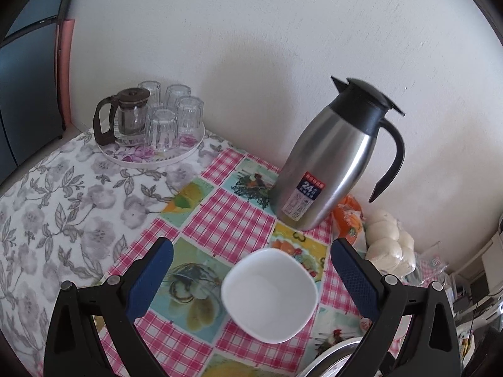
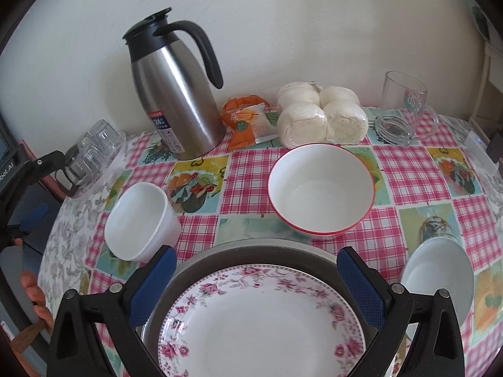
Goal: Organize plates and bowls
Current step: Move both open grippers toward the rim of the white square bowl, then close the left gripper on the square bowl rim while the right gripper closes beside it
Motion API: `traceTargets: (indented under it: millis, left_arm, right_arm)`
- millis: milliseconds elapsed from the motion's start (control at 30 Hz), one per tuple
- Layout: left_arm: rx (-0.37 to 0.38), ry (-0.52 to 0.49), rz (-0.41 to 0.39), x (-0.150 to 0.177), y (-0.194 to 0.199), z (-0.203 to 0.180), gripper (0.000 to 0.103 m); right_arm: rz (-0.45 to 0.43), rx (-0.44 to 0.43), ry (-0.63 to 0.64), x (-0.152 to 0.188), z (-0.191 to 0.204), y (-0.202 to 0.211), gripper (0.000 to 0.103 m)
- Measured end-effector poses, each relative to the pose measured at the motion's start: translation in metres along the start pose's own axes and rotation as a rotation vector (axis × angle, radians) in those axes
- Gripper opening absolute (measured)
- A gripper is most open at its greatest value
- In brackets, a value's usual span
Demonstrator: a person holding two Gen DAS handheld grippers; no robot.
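Item: left gripper (image 1: 251,267). Jaws are spread wide and nothing is held. A small white square bowl (image 1: 269,295) is framed between the blue pads (image 1: 147,282), with no contact seen on either side. In the right wrist view the same bowl (image 2: 141,220) lies at 9 o'clock of the plate stack, tilted, its mouth turned toward the left.

Item: right gripper (image 2: 256,286). Jaws are likewise wide and empty. It is poised over a floral-rimmed plate (image 2: 261,323), which is nested in a grey metal dish (image 2: 251,248). A pair of stacked red-rimmed bowls (image 2: 320,188) is seen at 12 o'clock of the plate; a further white bowl (image 2: 440,270), apparently tilted, sits at 3 o'clock.

Risks, as judged: a glazed, tilted bowl could be squeezed out of the pads if it is closed on off-centre. The steel carafe (image 1: 333,163), standing at 1 o'clock of the square bowl, could be knocked by a wide swing. A tilted bowl could roll if nudged.

Surface: a pink-check vinyl cloth (image 2: 408,172) with fruit panels is laid beside a grey floral cloth (image 1: 63,204); slip is likely on both.

Room: a plain pale wall (image 1: 251,31) is noted behind. A tray of upturned glasses (image 1: 151,154) with a small teapot is kept at 10 o'clock, and bagged buns (image 2: 323,116), a snack packet and glassware at the back edge.
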State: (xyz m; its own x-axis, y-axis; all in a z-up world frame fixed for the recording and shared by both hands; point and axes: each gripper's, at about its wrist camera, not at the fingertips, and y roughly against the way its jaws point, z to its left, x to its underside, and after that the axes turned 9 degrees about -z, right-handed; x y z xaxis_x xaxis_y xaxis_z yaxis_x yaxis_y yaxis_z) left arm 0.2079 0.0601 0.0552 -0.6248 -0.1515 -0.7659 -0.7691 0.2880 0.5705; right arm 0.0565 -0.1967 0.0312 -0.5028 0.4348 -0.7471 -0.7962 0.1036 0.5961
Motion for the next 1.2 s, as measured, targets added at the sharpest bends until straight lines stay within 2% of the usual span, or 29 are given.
traceTargets:
  millis: [133,333,700,867,1067,1133,1200]
  left_arm:
    - [0.019,-0.004,0.051,0.002,-0.010,0.007,0.100]
    - [-0.002,0.018,0.123,0.009,-0.025,0.021,0.100]
    - [-0.021,0.067,0.209,0.022,-0.048,0.034,0.100]
    - [-0.005,0.085,0.244,0.029,-0.056,0.036,0.099]
    - [0.017,0.090,0.275,0.035,-0.067,0.035,0.096]
    - [0.024,0.090,0.285,0.036,-0.070,0.035,0.088]
    - [0.030,0.092,0.293,0.037,-0.073,0.035,0.086]
  right_arm:
    - [0.002,0.021,0.041,0.002,0.015,-0.004,0.103]
    - [-0.002,0.046,0.099,0.005,0.037,-0.008,0.103]
    - [0.024,0.072,0.186,0.011,0.066,-0.024,0.103]
    - [0.033,0.081,0.202,0.008,0.075,-0.031,0.103]
    - [0.046,0.094,0.228,0.004,0.088,-0.042,0.103]
    - [0.041,0.106,0.246,0.002,0.094,-0.045,0.102]
    - [0.034,0.112,0.256,0.001,0.098,-0.045,0.102]
